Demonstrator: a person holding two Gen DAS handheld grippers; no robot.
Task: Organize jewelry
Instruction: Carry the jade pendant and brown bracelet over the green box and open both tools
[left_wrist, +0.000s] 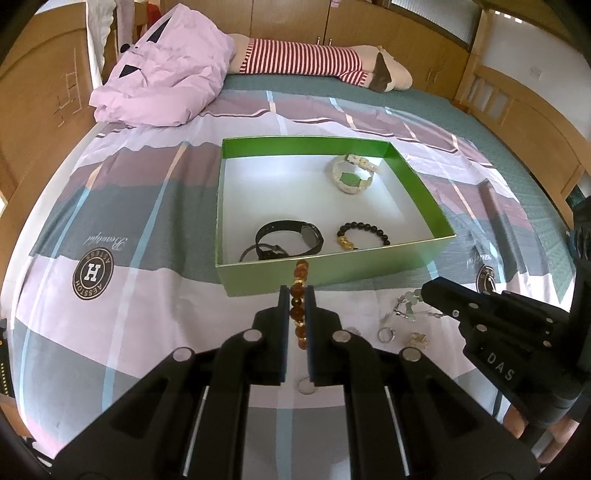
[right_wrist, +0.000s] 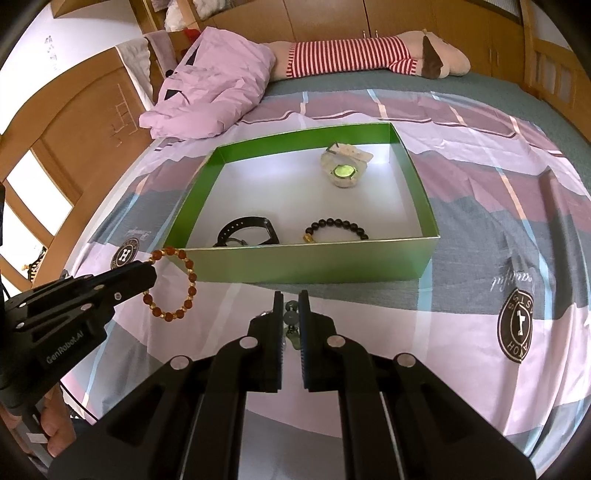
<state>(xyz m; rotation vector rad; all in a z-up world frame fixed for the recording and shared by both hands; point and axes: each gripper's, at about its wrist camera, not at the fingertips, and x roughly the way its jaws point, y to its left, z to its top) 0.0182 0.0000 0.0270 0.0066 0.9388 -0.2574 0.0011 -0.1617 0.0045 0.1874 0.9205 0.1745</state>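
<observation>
My left gripper (left_wrist: 297, 291) is shut on an amber bead bracelet (left_wrist: 300, 275), held edge-on just in front of the green box (left_wrist: 332, 267); in the right wrist view the amber bracelet (right_wrist: 173, 288) hangs as a loop from the left gripper (right_wrist: 149, 271). Closed around a pale green bead bracelet (right_wrist: 291, 314), my right gripper (right_wrist: 291, 296) is low over the bedspread. The left wrist view shows the right gripper (left_wrist: 430, 291) with those beads (left_wrist: 408, 301) at its tip. Inside the box lie a white watch (left_wrist: 352, 177), black watches (left_wrist: 288, 240) and a black bead bracelet (left_wrist: 364, 230).
Small rings (left_wrist: 386, 334), a gold piece (left_wrist: 417, 339) and another ring (left_wrist: 304, 386) lie loose on the bedspread near the grippers. A pink garment (left_wrist: 166, 81) and a striped plush toy (left_wrist: 306, 59) lie at the far end of the bed. Wooden rails flank both sides.
</observation>
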